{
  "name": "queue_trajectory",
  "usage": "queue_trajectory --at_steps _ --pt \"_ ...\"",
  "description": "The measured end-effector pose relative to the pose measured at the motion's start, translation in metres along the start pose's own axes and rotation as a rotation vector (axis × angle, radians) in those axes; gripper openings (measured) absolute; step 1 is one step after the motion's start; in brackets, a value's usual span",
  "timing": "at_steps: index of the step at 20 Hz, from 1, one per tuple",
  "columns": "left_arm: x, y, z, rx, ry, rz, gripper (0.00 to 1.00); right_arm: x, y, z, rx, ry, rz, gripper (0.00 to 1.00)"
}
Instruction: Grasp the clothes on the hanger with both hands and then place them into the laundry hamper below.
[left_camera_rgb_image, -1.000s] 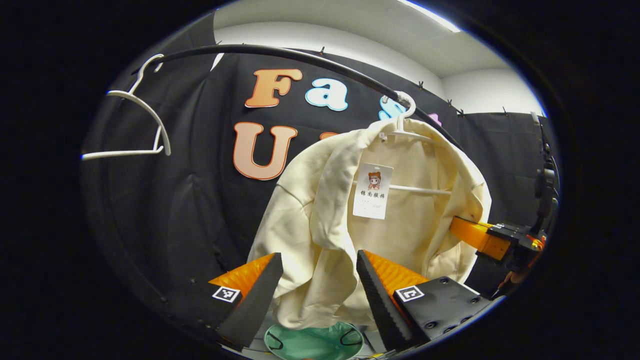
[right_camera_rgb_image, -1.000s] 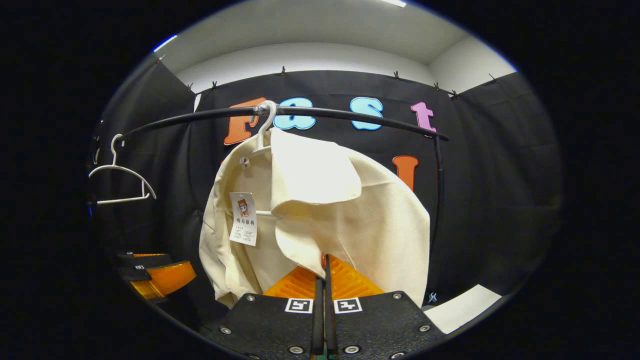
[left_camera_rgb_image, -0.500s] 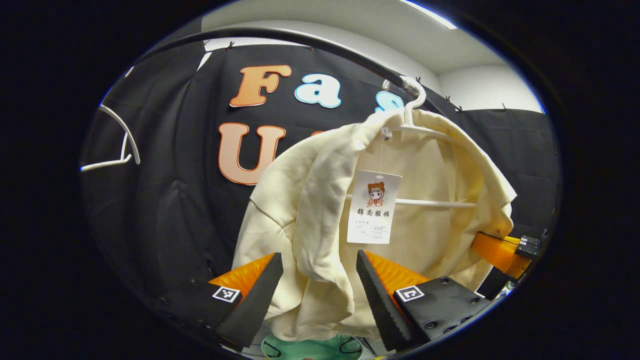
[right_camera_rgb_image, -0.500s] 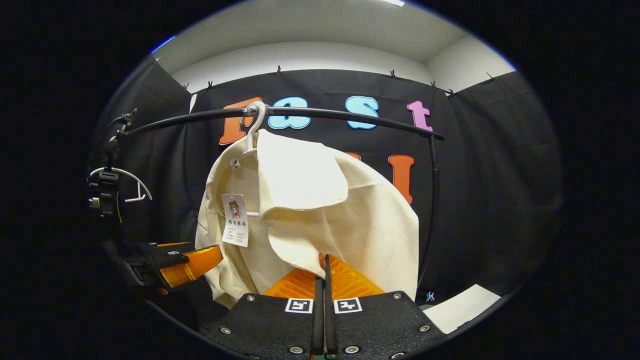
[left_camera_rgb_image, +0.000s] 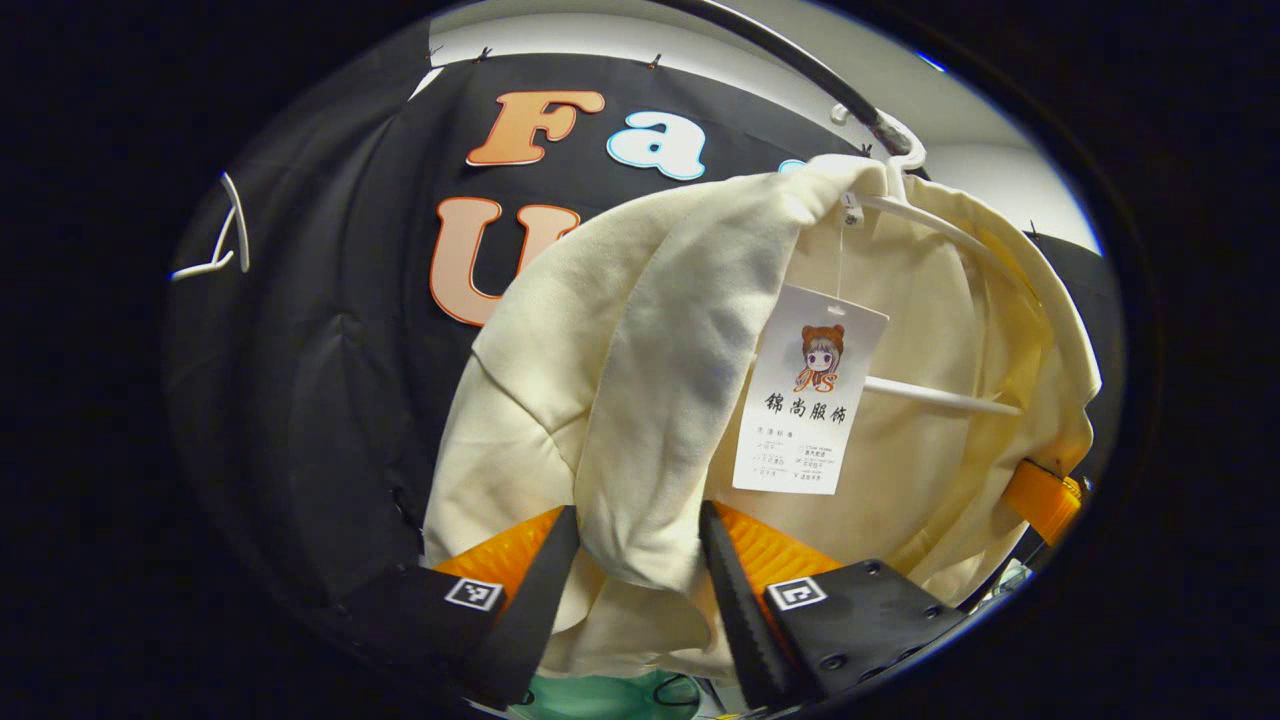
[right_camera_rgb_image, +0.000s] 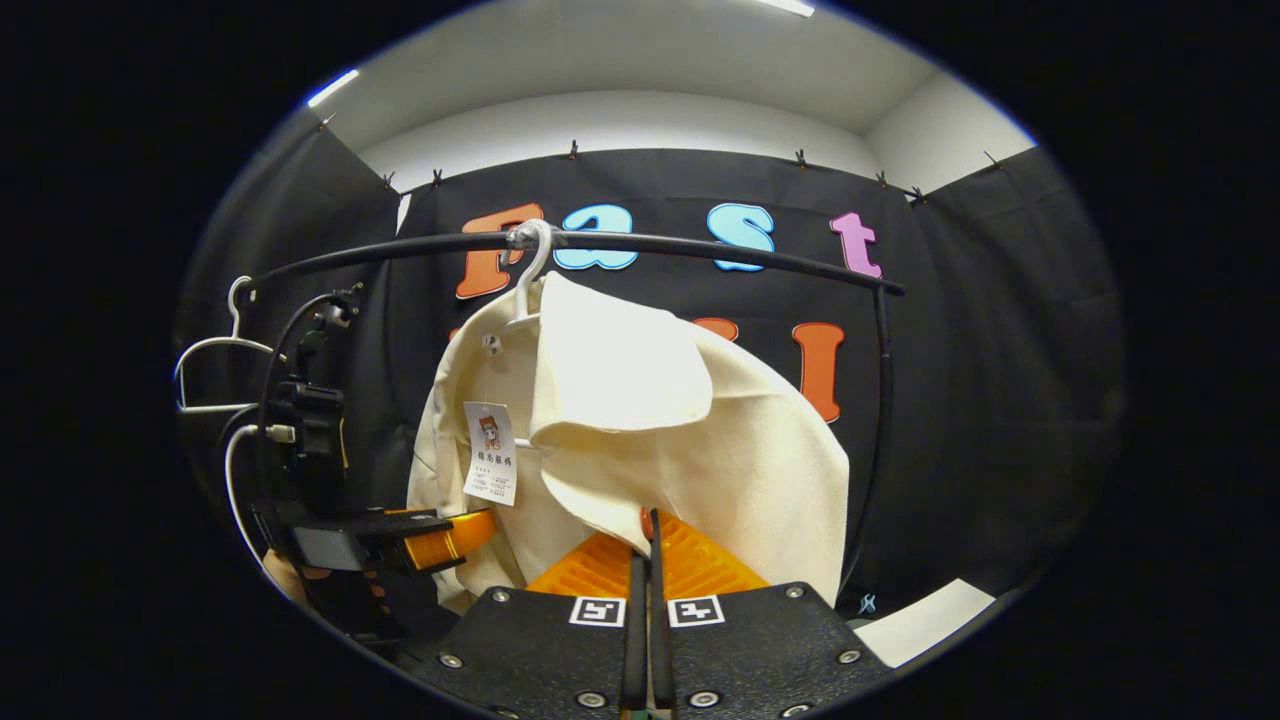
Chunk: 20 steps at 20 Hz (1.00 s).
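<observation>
- Cream jacket (left_camera_rgb_image: 640, 380), soft and creased, draped open on a white hanger (left_camera_rgb_image: 930, 225) hooked over a black rail (right_camera_rgb_image: 700, 245); paper tag (left_camera_rgb_image: 810, 390) dangling inside the collar.
- At 9 o'clock in the left gripper view, an empty white hanger (left_camera_rgb_image: 225, 240) against the black cloth.
- Left tool (left_camera_rgb_image: 635, 570) wide open, a hanging fold of the jacket front between its fingers, neither visibly pressing.
- At 6 o'clock under that fold, a green hamper (left_camera_rgb_image: 600, 695), mostly hidden by cloth.
- In the right gripper view, the left tool (right_camera_rgb_image: 450, 540) at 8 o'clock touching the jacket's edge, cables trailing above it.
- Right tool (right_camera_rgb_image: 648, 540) closed to a thin slit at the jacket's lower hem; whether cloth is pinched cannot be told.
- White floor patch (right_camera_rgb_image: 920, 620) at 4 o'clock.
</observation>
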<state>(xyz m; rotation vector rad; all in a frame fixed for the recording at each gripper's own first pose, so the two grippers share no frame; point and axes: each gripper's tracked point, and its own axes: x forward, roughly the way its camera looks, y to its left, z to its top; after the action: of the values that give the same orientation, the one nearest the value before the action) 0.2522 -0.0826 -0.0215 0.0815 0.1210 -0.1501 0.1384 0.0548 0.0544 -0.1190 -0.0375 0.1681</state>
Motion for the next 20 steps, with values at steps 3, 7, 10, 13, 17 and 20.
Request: queue_trajectory --at_steps 3,7,10,13,17,20 --pt "0.002 -0.002 -0.001 -0.004 0.013 -0.016 0.39 0.001 0.001 0.0 0.019 0.008 0.005 0.01" --pt "0.002 0.0 -0.001 0.024 0.021 -0.036 0.28 0.002 0.002 0.002 0.043 -0.001 0.012 0.0" --pt "-0.008 0.011 0.008 0.121 -0.026 -0.008 0.1 0.001 0.004 0.004 0.034 -0.005 0.013 0.0" --pt "-0.02 0.0 0.01 0.032 -0.028 -0.075 0.09 -0.001 0.008 0.008 0.032 -0.013 0.021 0.0" --pt "-0.04 0.036 0.029 0.063 -0.048 0.016 0.07 -0.009 0.009 0.025 0.008 -0.055 0.006 0.0" --pt "-0.058 0.047 0.046 0.055 -0.079 0.034 0.07 -0.016 0.01 0.046 -0.044 -0.093 0.003 0.0"
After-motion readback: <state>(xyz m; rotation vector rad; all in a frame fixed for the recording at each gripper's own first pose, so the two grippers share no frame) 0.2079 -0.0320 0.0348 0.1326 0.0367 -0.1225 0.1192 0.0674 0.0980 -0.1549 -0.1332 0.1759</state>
